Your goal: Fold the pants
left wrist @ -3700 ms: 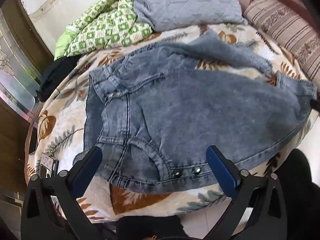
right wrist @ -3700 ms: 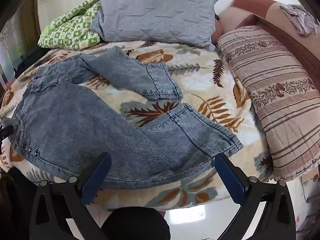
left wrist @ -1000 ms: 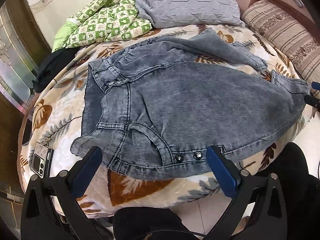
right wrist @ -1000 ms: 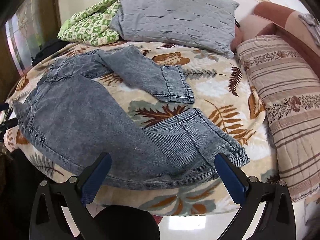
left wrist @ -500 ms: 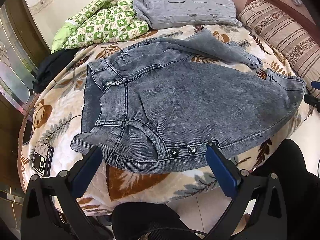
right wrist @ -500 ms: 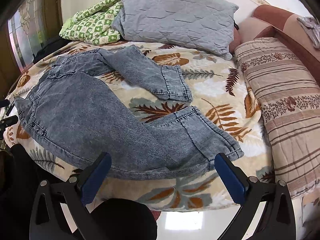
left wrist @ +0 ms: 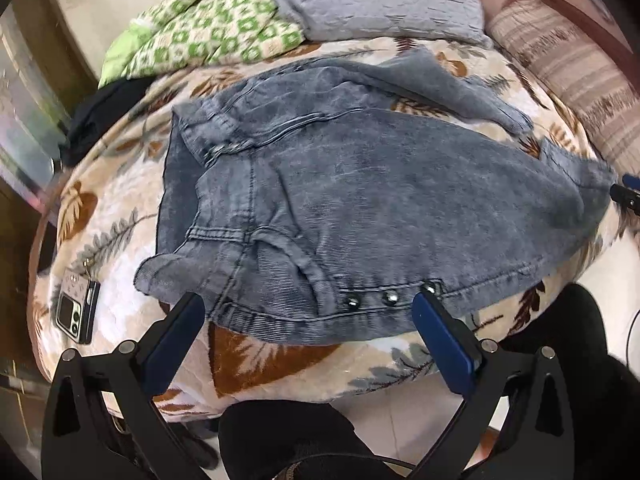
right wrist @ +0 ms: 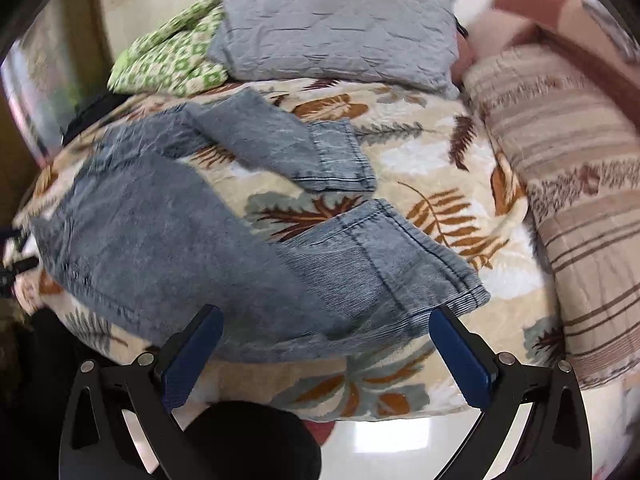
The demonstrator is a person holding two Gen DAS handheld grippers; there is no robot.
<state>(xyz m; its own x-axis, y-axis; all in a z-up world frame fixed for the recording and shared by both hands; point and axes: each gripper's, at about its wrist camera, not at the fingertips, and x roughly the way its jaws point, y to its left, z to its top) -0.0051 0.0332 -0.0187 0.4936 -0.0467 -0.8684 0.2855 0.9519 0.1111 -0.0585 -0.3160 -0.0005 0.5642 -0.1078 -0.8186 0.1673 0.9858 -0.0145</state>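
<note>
Grey-blue denim pants lie spread flat on a leaf-print bedspread. The waistband with three metal studs faces the left gripper, which is open and empty just at the waist's near edge. In the right wrist view the near leg runs to its hem, and the far leg's hem lies apart from it. The right gripper is open and empty at the near leg's lower edge.
A phone lies on the bed left of the waist. A grey pillow and a green checked blanket sit at the back. A striped bolster runs along the right. Pale floor shows below the bed edge.
Both grippers have moved in closer to the pants' near edge; both views are blurred from motion. The pants lie as before and both grippers stay open.
</note>
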